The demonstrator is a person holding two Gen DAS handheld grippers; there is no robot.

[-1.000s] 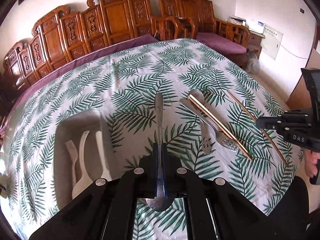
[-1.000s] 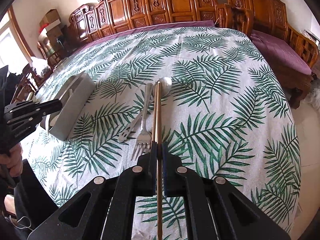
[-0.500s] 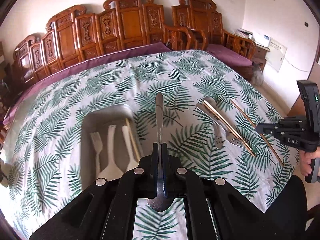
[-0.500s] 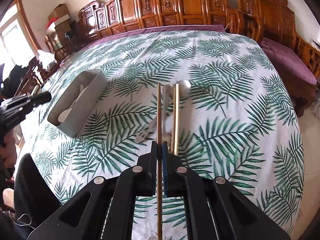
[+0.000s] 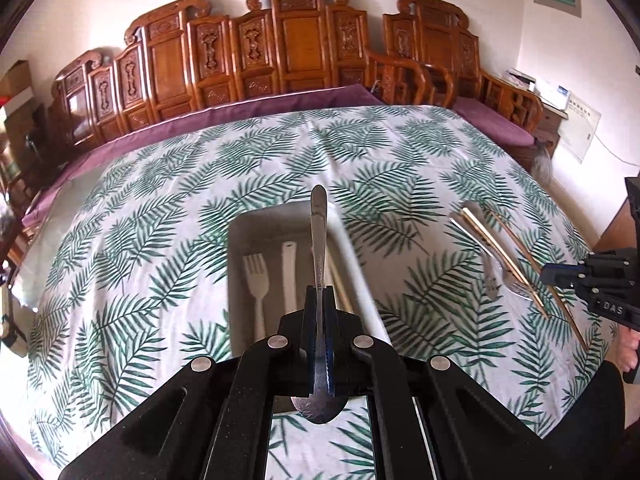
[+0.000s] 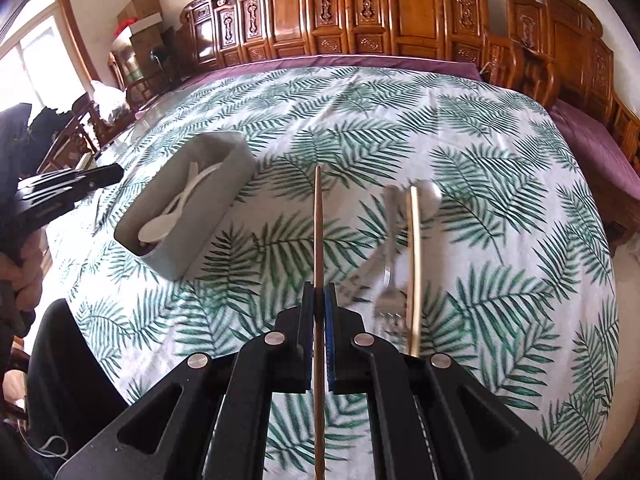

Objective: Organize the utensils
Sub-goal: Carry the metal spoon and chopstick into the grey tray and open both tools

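A metal spoon (image 5: 319, 240) is clamped in the left claw (image 5: 319, 300), handle forward, poised over the grey tray (image 5: 240, 248) on the desk (image 5: 120, 240). A wooden chopstick (image 6: 318, 232) is pinched in the right claw (image 6: 319, 300), clear of the cloth. The spoon is best lowered flat beside the white fork (image 5: 255, 276) before release, and the chopstick laid lengthwise along the tray.

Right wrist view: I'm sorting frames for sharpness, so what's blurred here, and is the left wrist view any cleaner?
Right wrist view: the metal fork and loose chopstick on the tablecloth smear with motion, while the held chopstick stays crisp. Left wrist view: mostly sharp, with the held spoon crisp; fisheye bends the bench in both.
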